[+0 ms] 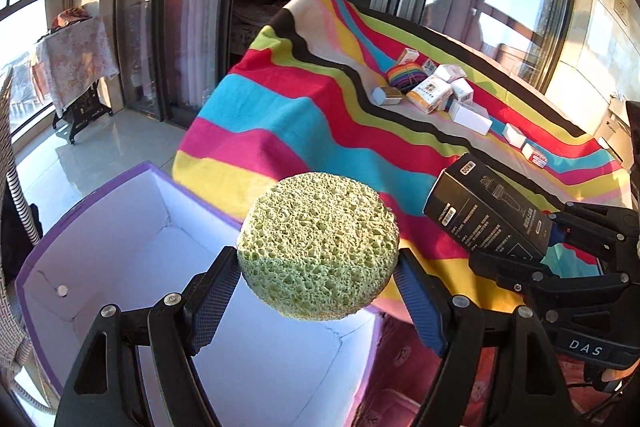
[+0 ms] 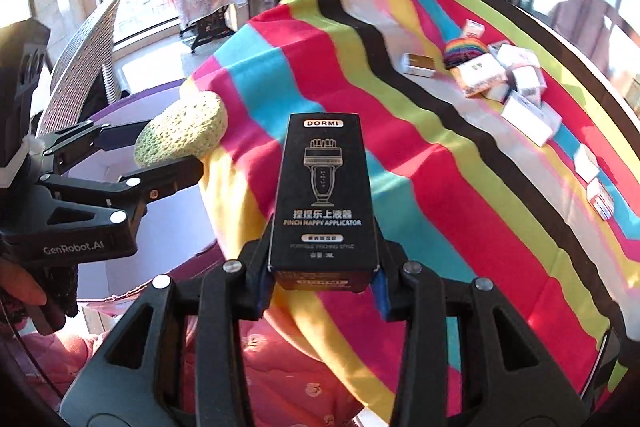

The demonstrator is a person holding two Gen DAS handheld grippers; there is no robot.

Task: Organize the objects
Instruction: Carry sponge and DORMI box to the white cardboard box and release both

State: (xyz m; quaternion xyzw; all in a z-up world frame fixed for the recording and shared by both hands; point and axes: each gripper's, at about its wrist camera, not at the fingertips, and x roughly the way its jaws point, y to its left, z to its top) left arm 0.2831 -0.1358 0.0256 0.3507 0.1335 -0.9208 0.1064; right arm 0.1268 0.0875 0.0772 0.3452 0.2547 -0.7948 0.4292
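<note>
The left claw (image 1: pixel 318 291) grips a round green sponge (image 1: pixel 318 245) between its blue pads, held above the open purple box (image 1: pixel 56 227) – the box's white interior lies at seven o'clock. The right claw (image 2: pixel 322 287) clamps a black DORMI carton (image 2: pixel 322 195) upright over the striped bench (image 2: pixel 440 187). Farther off, at one o'clock, small white boxes (image 1: pixel 430 93) cluster around a rainbow bundle (image 1: pixel 406 75) – all resting on the cloth.
</note>
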